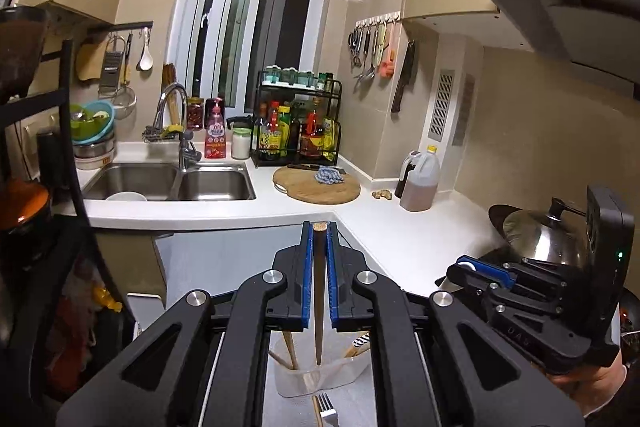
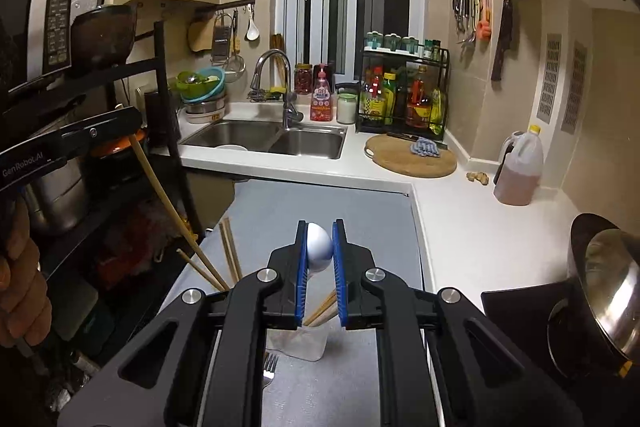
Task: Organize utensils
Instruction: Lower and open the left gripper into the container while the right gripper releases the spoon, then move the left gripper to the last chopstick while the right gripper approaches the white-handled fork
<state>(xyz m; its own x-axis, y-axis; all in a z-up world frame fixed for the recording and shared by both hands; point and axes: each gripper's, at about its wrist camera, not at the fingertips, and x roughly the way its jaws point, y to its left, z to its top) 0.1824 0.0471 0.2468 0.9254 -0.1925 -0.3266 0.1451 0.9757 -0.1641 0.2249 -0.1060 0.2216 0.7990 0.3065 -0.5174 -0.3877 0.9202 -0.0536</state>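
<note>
left gripper (image 1: 319, 233) clamps chopstick (image 1: 319, 291) | right gripper (image 2: 320, 233) clamps white spoon (image 2: 319, 247) | below: cup (image 2: 298, 341) holding chopsticks, fork (image 2: 269, 371) beside it

- A grey work surface (image 2: 320, 211) carries the utensil things, with a white countertop (image 2: 472, 227) joining it at 12 and 3 o'clock.
- On the grey surface: a translucent holder cup (image 2: 298, 343) at 6 o'clock with wooden chopsticks (image 2: 230, 251) standing in it, and a fork (image 2: 270, 367) lying just beside it toward 7 o'clock.
- On the countertop: a round wooden cutting board (image 2: 400, 159) at 1 o'clock, with a blue cloth (image 2: 426, 148) on it, an oil jug (image 2: 518, 171) at 2 o'clock, and a ginger piece (image 2: 478, 177) just beside the jug.
</note>
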